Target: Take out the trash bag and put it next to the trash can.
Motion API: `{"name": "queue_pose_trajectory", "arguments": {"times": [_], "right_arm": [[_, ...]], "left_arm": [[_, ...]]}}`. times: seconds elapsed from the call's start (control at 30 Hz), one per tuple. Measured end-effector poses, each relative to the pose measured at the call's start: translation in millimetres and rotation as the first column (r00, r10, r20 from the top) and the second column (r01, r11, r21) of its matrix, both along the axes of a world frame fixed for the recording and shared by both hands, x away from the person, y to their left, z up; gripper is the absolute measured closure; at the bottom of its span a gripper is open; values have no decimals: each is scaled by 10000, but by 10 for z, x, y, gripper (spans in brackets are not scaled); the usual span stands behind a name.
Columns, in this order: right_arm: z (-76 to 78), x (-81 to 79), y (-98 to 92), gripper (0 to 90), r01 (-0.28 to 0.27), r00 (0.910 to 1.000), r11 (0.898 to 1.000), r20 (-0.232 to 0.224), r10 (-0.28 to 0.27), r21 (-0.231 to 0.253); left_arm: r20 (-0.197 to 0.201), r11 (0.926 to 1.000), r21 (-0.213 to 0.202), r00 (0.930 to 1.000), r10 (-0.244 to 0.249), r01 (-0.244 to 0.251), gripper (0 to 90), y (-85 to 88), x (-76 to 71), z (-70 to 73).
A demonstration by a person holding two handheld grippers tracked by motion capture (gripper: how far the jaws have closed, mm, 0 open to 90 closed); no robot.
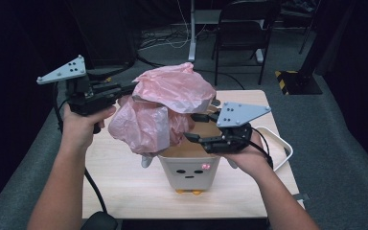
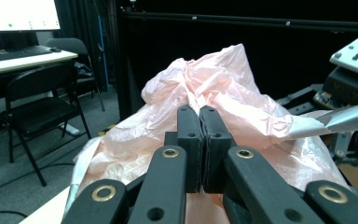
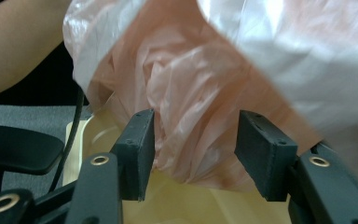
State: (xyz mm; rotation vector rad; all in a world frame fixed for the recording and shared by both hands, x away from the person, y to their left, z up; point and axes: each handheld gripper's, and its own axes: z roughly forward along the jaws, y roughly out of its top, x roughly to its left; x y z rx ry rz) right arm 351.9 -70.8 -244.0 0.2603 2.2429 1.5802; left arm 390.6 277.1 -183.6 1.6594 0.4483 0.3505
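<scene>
White face-printed bin (image 1: pixel 190 172) at the table's (image 1: pixel 124 187) near edge, crumpled pink plastic bag (image 1: pixel 165 108) billowing above its mouth, long axis slanting up-right, left gripper (image 1: pixel 124 89) pinched tight on its upper fold, right gripper (image 1: pixel 197 127) jaws apart around loose film, unpressed.

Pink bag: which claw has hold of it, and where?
The left claw is shut on the pink bag, pinching a fold of film near its top. The right claw is open around it.
</scene>
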Motion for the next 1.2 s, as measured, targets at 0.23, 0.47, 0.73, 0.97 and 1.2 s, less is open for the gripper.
{"name": "queue_pose_trajectory", "arguments": {"times": [0.23, 0.47, 0.73, 0.97, 1.2], "right_arm": [[-21, 47, 146, 520, -21, 9999, 9977, -103, 14, -677], [-59, 104, 201, 583, -88, 9992, 9941, -403, 45, -1077], [-85, 123, 216, 674, -158, 9984, 9920, -554, 89, -1253], [-111, 117, 214, 807, -328, 9981, 9906, -561, 255, -1331], [-105, 116, 169, 880, -250, 9991, 9933, -373, 209, -1125]], "left_arm": [[31, 9999, -71, 9999, 103, -103, 883, 81, -22, 9], [57, 9998, -105, 9999, 146, -146, 883, 116, -40, 12], [74, 9998, -80, 9998, 187, -187, 883, 141, -49, 11], [77, 9997, -102, 9997, 216, -215, 883, 159, -52, 5], [158, 10000, -48, 9999, -26, 27, 883, 108, -91, 8]]}}
